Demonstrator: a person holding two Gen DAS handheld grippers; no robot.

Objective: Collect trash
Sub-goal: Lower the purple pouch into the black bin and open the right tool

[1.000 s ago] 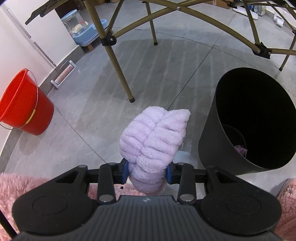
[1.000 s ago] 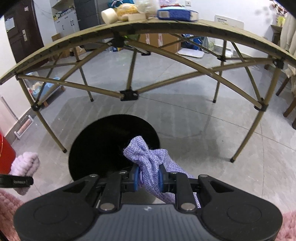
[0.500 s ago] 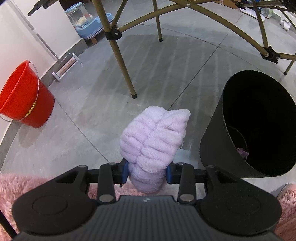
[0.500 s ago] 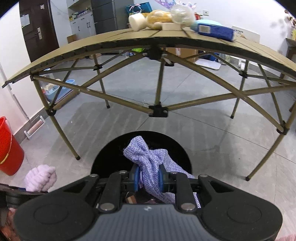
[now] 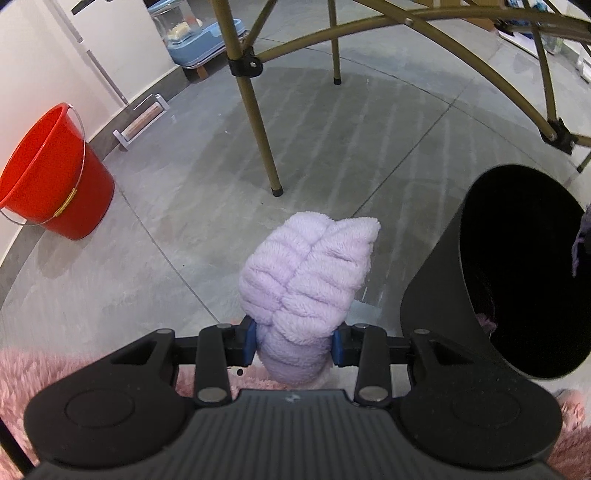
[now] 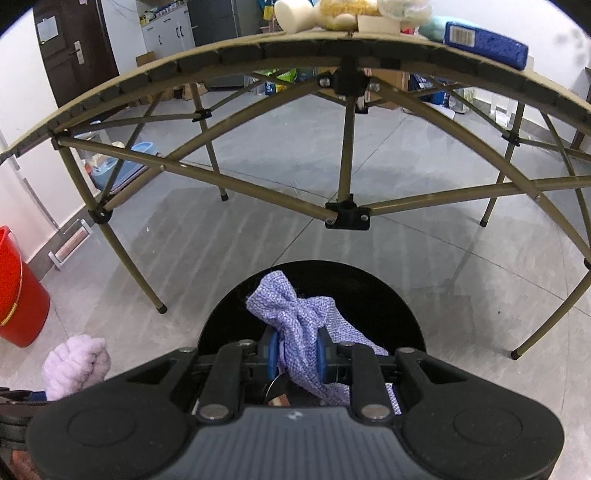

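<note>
Gripping a fluffy lilac towel (image 5: 308, 266) between its blue pads, my left claw (image 5: 293, 341) holds the bundle above the grey tiled floor (image 5: 184, 192), just left of the black trash bin (image 5: 439, 306). My right claw (image 6: 297, 356) is clamped tight on a thin blue-and-white woven cloth (image 6: 295, 314), which hangs directly over the bin's dark mouth, its tail trailing down past the pads toward the inside. From the left wrist camera, an edge of that same cloth shows at the far right, over the bin opening, and something pinkish-purple lies low inside the bin, too dim to identify. A red bucket (image 5: 48, 173) with a wire handle stands well apart to the left, near the white wall. Beyond the bin, a folding desk (image 6: 236, 55) on tan metal legs spans the room, and on it sit a cream foam block (image 6: 293, 14), a yellow sponge-like lump, a clear bag and a blue pack (image 6: 485, 44). One desk leg (image 5: 258, 122) plants its black foot on the floor just past the towel. Pink shaggy fabric (image 5: 33, 373) fringes the lower corners of the left view beneath the claw body.
</note>
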